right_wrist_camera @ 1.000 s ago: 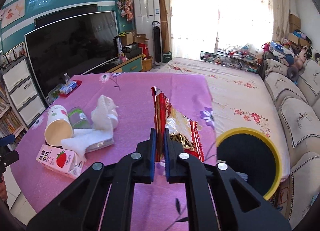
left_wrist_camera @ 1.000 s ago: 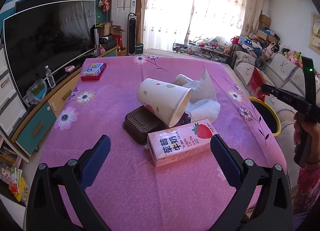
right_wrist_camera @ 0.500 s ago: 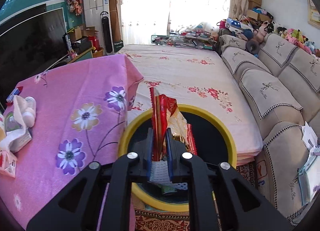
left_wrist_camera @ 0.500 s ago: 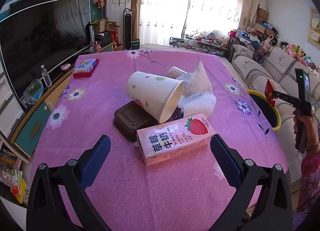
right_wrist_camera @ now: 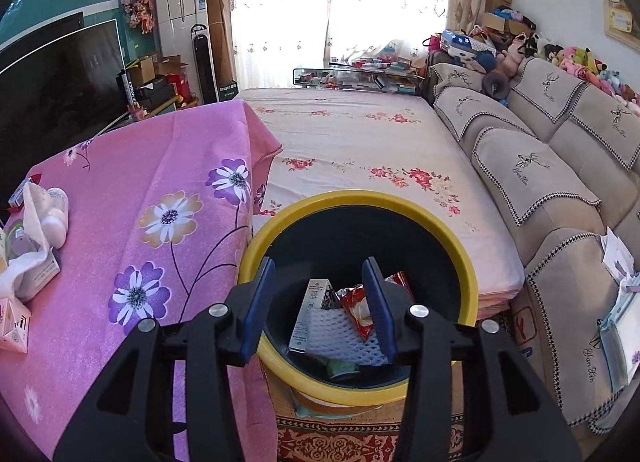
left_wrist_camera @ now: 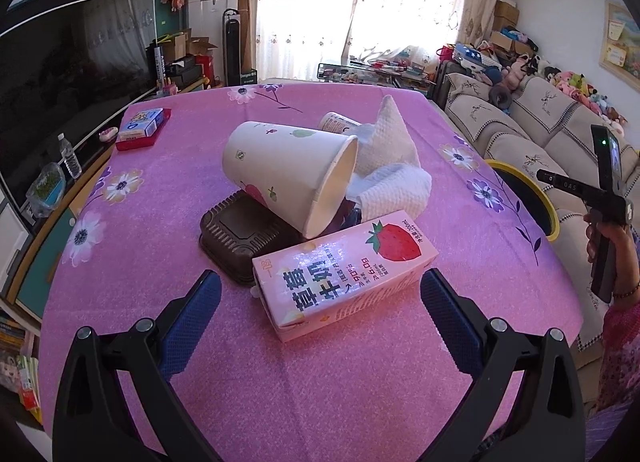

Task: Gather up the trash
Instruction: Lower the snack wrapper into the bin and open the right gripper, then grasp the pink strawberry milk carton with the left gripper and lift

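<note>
My left gripper (left_wrist_camera: 318,302) is open, its jaws on either side of a pink strawberry milk carton (left_wrist_camera: 344,274) lying on the pink tablecloth (left_wrist_camera: 160,246). Behind the carton are a tipped white paper cup (left_wrist_camera: 288,173), a brown plastic tray (left_wrist_camera: 240,238), crumpled white tissue (left_wrist_camera: 392,165) and a small cup (left_wrist_camera: 336,123). My right gripper (right_wrist_camera: 320,302) is open and empty above a yellow-rimmed black bin (right_wrist_camera: 460,258). A red snack wrapper (right_wrist_camera: 356,306), a small box (right_wrist_camera: 312,310) and white foam net (right_wrist_camera: 340,334) lie inside it.
A red and blue box (left_wrist_camera: 142,127) sits at the table's far left. The bin (left_wrist_camera: 532,197) stands off the table's right edge, beside a beige sofa (right_wrist_camera: 560,181). A TV (left_wrist_camera: 60,73) lines the left wall. A low floral-covered surface (right_wrist_camera: 360,141) lies beyond the bin.
My right gripper moved from the table to over the bin, opened, and the red wrapper dropped in. My left gripper moved closer to the milk carton.
</note>
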